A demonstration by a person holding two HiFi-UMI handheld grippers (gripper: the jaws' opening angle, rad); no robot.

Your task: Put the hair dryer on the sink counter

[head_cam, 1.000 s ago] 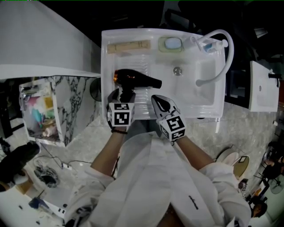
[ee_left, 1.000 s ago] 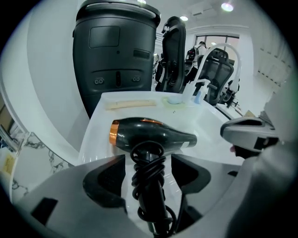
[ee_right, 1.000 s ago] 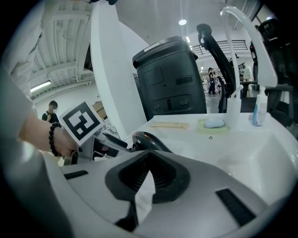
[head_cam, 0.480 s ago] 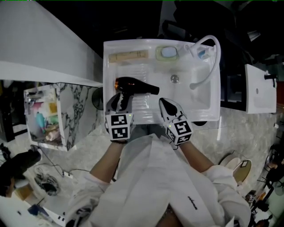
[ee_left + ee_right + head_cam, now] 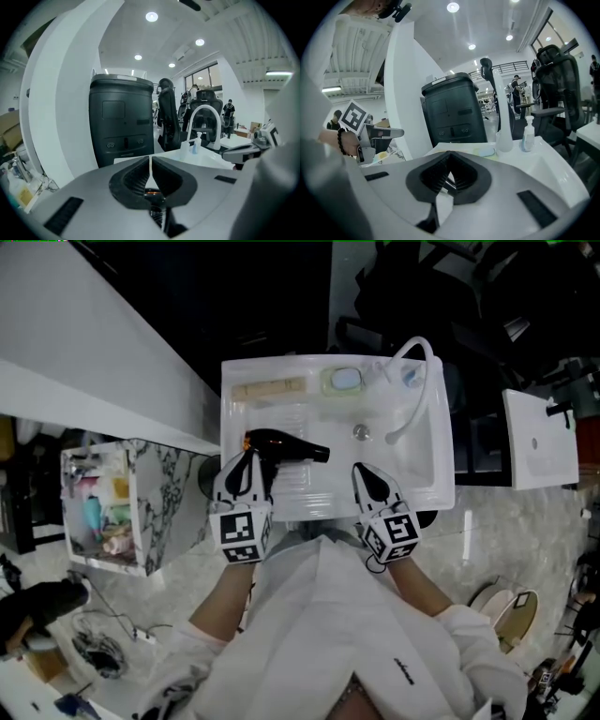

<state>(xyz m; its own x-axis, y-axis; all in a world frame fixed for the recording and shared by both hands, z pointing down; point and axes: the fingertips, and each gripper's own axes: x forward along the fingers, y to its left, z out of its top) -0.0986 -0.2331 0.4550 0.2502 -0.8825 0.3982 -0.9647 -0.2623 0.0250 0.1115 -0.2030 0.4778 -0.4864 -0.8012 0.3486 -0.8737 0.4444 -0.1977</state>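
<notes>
Left gripper (image 5: 249,461) and right gripper (image 5: 362,472) are rising off the dryer (image 5: 281,443) (lying on the bench (image 5: 311,487)), both jaws together, left's just closing empty; keep withdrawing clear.

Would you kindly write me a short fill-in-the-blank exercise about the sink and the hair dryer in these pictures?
The hair dryer is ___ in colour.
In the head view it lies to the ___ of the basin.
The curved faucet is ___ in colour.
Open or shut, the right gripper is ___.
Missing words: black; left; white; shut.
</notes>
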